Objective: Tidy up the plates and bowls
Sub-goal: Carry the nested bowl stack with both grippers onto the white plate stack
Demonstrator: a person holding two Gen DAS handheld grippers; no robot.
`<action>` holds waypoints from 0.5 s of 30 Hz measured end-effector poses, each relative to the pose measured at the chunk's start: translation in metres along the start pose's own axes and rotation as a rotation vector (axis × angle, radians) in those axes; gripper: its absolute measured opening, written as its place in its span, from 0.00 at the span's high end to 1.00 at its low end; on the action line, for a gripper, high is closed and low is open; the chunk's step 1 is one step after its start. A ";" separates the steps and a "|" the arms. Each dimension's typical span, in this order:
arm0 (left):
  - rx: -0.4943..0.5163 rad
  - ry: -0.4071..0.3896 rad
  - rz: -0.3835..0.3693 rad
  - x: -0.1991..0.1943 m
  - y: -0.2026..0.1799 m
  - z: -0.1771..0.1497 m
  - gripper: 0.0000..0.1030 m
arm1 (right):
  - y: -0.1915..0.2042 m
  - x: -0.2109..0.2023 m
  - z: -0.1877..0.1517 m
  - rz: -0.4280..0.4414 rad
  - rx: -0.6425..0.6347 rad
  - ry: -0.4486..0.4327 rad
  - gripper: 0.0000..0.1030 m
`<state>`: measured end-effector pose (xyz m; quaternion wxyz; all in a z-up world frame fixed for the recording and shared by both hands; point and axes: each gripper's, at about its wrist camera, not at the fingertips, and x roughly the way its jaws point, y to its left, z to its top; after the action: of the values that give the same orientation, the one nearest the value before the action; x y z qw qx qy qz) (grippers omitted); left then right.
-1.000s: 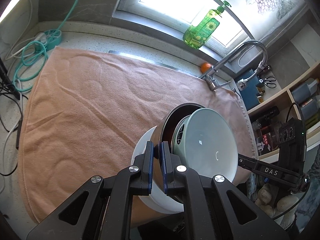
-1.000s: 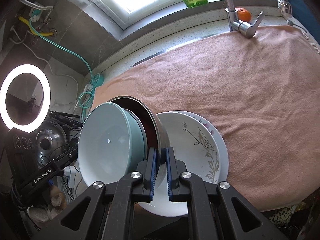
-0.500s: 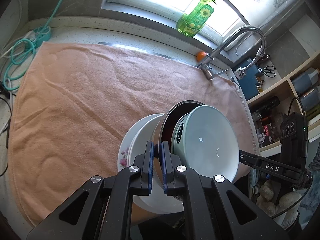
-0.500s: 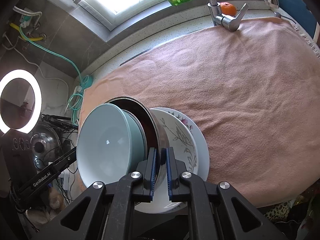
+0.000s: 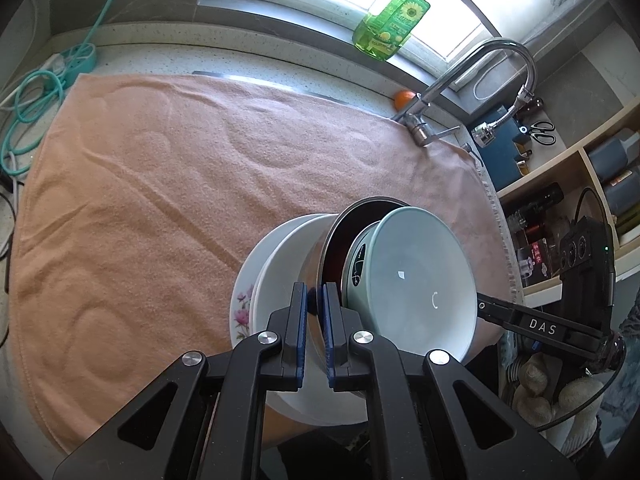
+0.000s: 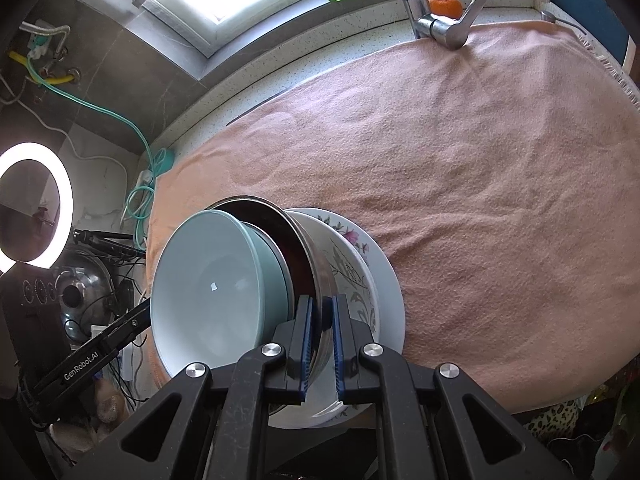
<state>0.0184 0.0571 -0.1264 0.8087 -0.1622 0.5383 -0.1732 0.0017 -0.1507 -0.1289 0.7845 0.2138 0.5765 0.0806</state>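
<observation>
While both jaws stay clenched on the steel bowl's (image 5: 326, 256) rim, the nested stack hangs over the towel (image 5: 168, 184), not yet set down.

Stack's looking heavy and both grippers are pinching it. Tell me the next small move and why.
Probably ease the stack straight down onto the peach towel. The left gripper and right gripper are each shut on the steel bowl's rim, with the teal bowl nested inside and the floral plate beneath. The stack sits at the towel's near edge, so let go only once it rests flat.
</observation>
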 end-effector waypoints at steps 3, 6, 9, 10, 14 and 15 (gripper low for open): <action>-0.001 0.003 -0.001 0.001 0.001 0.000 0.94 | 0.000 0.000 0.001 0.001 -0.004 0.000 0.91; 0.000 0.004 -0.001 0.001 0.000 0.001 0.94 | 0.000 0.001 0.003 -0.001 -0.005 -0.001 0.91; 0.006 0.009 -0.004 0.002 0.002 0.001 0.94 | 0.001 0.002 0.003 -0.003 -0.007 -0.004 0.91; 0.002 0.010 -0.009 0.002 0.002 0.001 0.94 | 0.001 0.002 0.004 -0.004 -0.007 -0.004 0.91; 0.006 0.013 -0.020 0.001 0.004 0.001 0.94 | 0.001 0.003 0.005 0.000 -0.007 -0.005 0.91; 0.010 0.014 -0.023 0.001 0.004 0.001 0.93 | 0.000 0.003 0.005 0.001 -0.008 -0.005 0.91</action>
<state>0.0203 0.0600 -0.1289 0.8036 -0.1631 0.5413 -0.1861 0.0077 -0.1506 -0.1298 0.7866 0.2115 0.5741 0.0828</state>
